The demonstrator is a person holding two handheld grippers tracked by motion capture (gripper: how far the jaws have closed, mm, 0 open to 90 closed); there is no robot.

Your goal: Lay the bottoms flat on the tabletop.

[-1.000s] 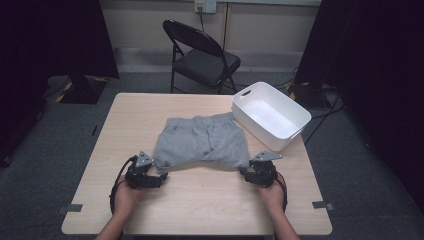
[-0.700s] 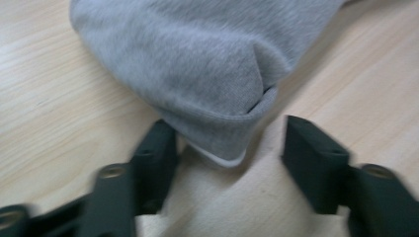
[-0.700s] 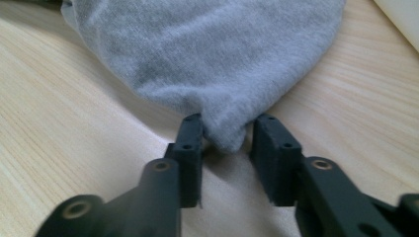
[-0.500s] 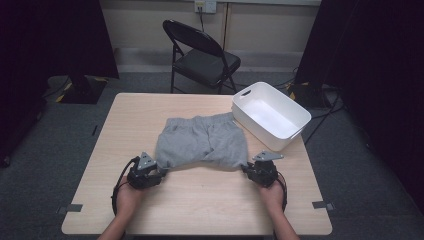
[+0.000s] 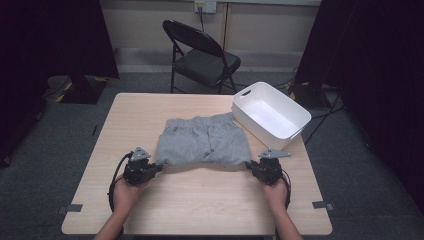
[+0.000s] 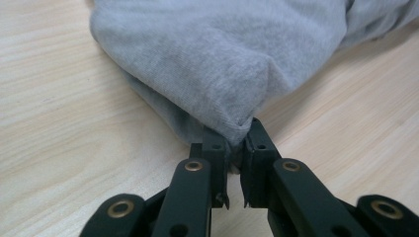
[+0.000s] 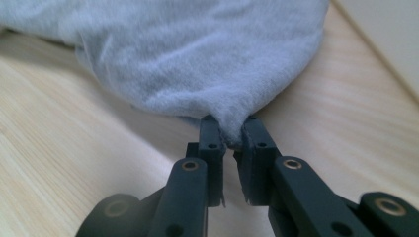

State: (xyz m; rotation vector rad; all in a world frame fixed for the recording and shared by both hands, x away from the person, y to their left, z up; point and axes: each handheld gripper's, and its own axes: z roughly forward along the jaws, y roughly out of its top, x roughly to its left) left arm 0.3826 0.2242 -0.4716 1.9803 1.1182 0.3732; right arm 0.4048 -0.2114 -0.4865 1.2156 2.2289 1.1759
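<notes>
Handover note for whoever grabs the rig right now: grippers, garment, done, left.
Left gripper: jaws just closed, pinching the near-left corner of the grey garment.
Right gripper: jaws just closed, pinching the near-right corner.
Garment lies flat mid-table, partly folded; white bin stands empty at its far right.
Done: both near corners gripped.
Left: probably lift and fold the near edge away over the rest; the bin may be the garment's destination.

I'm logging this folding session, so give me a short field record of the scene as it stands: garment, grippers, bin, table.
garment: grey shorts, lying flat mid-table
left gripper: jaws just closed, pinching the near left corner of the shorts
right gripper: jaws just closed, pinching the near right corner
bin: white bin, empty, at the far right of the table
table: light wooden table
background: black folding chair beyond the table
</notes>
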